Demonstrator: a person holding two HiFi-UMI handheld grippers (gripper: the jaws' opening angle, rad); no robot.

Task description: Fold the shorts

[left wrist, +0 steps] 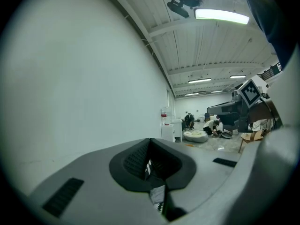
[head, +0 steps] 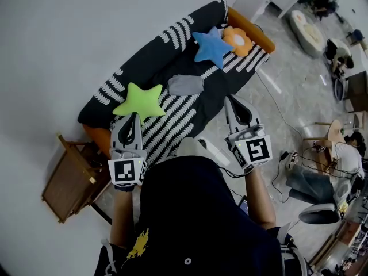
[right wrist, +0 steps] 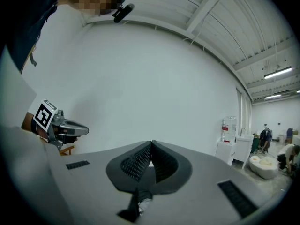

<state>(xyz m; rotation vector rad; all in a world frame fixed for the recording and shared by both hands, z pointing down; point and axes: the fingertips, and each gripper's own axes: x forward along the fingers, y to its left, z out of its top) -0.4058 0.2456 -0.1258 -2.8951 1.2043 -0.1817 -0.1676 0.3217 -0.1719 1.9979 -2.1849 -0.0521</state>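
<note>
Setting: A person in a dark top stood before a sofa point(head: 155, 50) with a black-and-white striped cover, set against a plain white wall point(head: 69, 33).
Shorts: A small grey pair of shorts point(head: 186, 85) lay bunched on the sofa seat, between a green star cushion point(head: 140, 102) on the left and a blue star cushion point(head: 211, 46) further right.
Other cushion: An orange flower cushion point(head: 237, 40) sat just beside the blue star, at the far right end of the sofa.
Left hand-held gripper point(head: 134, 115): It was held out over the near edge of the sofa, close to the green star. Its jaws were pressed together with nothing between them. It was apart from the shorts.
Right hand-held gripper point(head: 229, 99): It was held out over the floor point(head: 276, 91) just beside the sofa's near edge, right of the shorts and not touching them. Its jaws were also closed on nothing.
Left side: A wooden stand point(head: 72, 177) stood on the floor past the sofa's left end.
</note>
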